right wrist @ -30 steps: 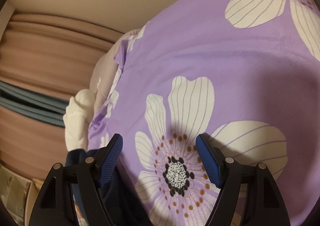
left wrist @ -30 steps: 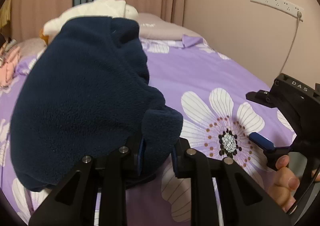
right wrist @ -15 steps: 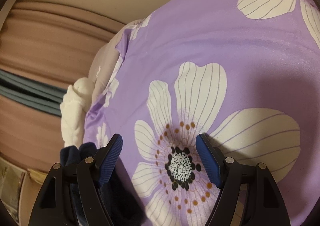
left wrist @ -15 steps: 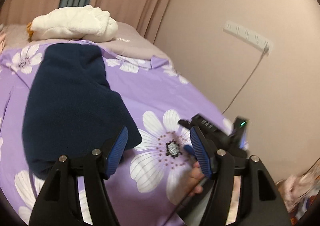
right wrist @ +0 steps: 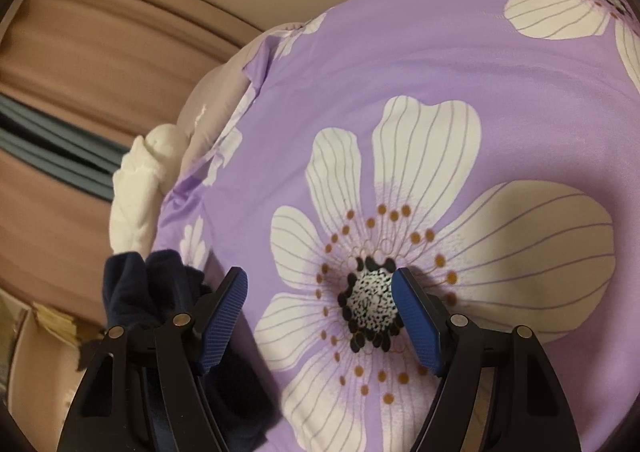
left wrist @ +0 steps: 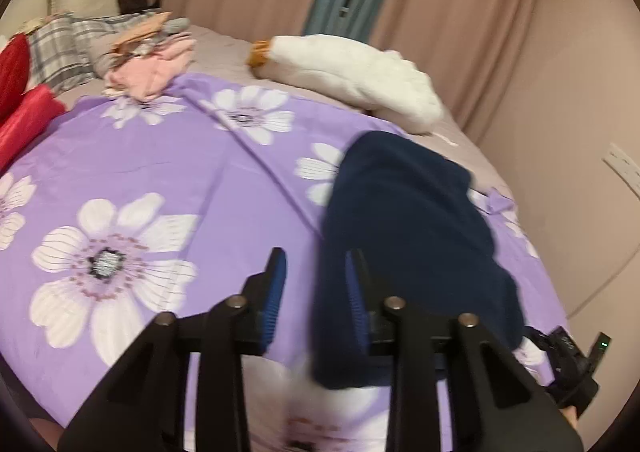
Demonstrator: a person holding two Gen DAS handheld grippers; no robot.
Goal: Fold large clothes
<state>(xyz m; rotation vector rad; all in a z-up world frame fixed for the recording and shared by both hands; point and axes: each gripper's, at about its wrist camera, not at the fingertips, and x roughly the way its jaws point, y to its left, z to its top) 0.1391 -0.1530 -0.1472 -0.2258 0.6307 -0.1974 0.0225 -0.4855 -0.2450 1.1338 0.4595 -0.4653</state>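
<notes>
Both grippers are standing empty beside the navy fleece lying on the purple bedspread: left gripper closing after releasing it, right gripper gaping, suggesting this fold is finishing

Your left wrist view is smeared by motion, so the near end of the navy fleece garment, just right of the left claw, blurs into the sheet. In your right wrist view that garment runs behind the right claw's left finger and off the bottom edge.
</notes>
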